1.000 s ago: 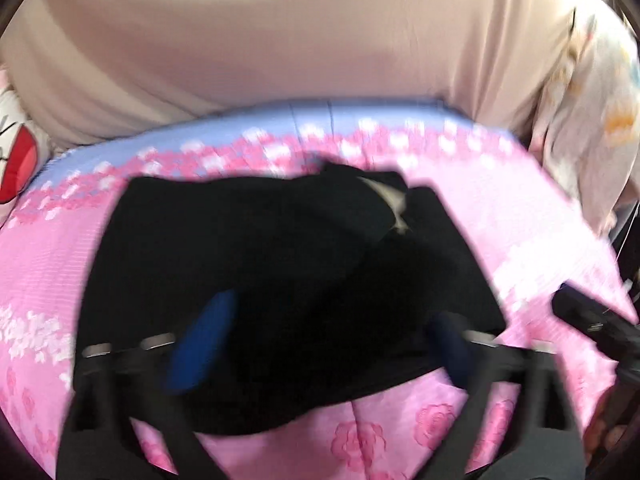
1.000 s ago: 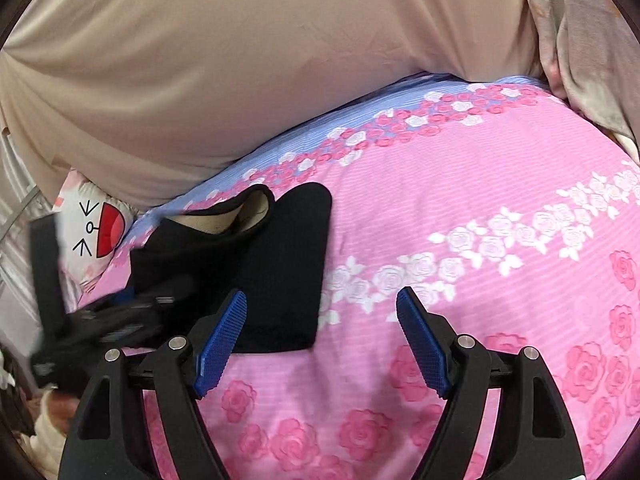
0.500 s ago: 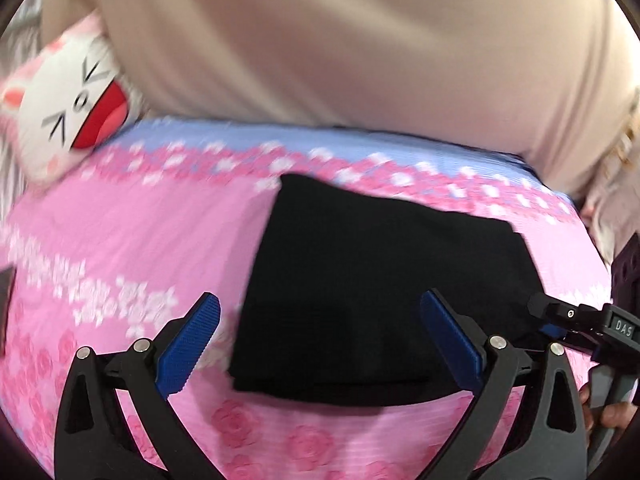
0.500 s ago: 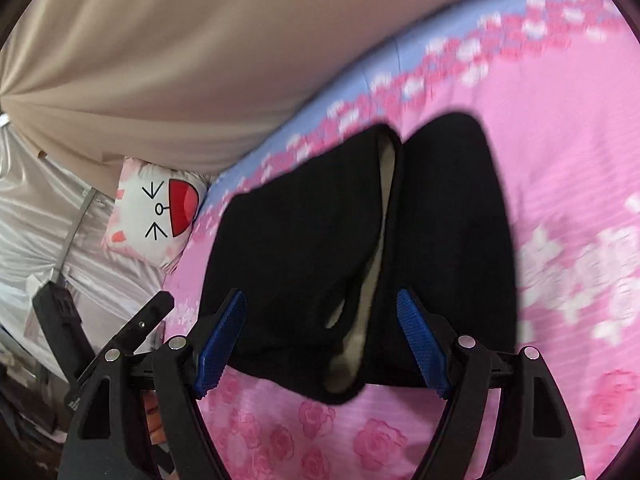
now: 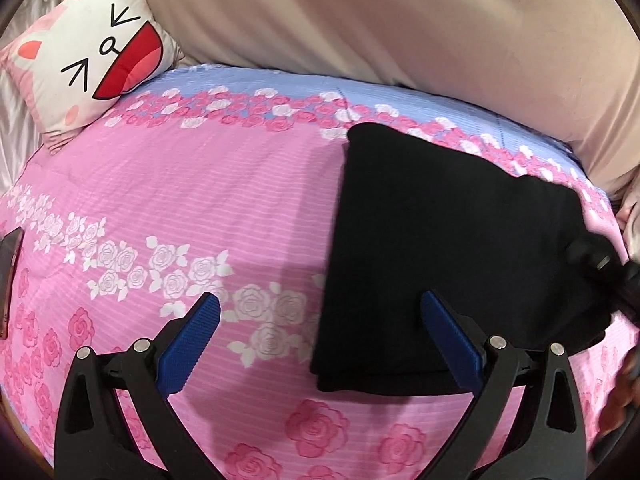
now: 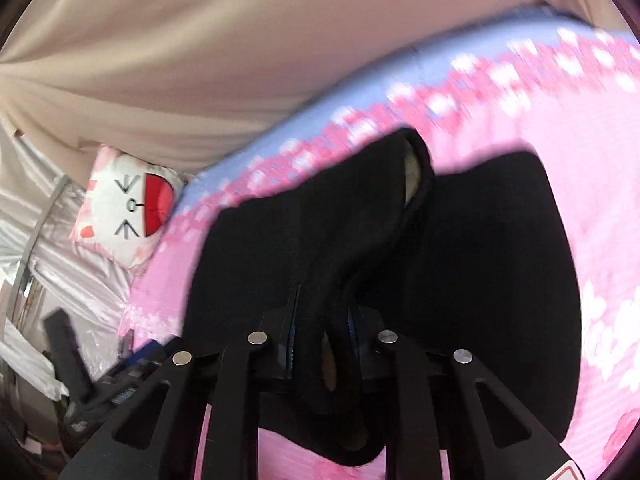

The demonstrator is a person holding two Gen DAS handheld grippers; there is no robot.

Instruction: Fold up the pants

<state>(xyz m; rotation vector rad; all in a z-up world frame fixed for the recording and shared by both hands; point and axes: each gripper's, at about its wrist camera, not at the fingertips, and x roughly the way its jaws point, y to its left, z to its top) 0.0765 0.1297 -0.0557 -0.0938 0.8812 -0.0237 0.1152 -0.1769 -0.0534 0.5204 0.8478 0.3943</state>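
Note:
The black pants [image 5: 452, 248] lie folded into a flat rectangle on the pink rose-print bedspread [image 5: 180, 208], to the right in the left wrist view. My left gripper [image 5: 320, 336] is open and empty, hovering above the pants' near left edge. My right gripper [image 6: 320, 336] is shut on a raised fold of the black pants [image 6: 360, 232], with cloth bunched between the blue pads; a pale lining shows at the fold's far end. In the left wrist view the right gripper [image 5: 600, 268] shows as a dark blur at the pants' right edge.
A white and pink cat-face cushion [image 5: 88, 56] sits at the bed's far left corner. A beige curtain [image 5: 400, 20] hangs behind the bed. A dark phone-like object [image 5: 9, 276] lies at the left edge. Silvery fabric and clutter [image 6: 40, 280] sit beside the bed.
My right gripper has moved in and shut on the pants' edge, lifting a fold. My left gripper has swung left, so the pants now sit to its right.

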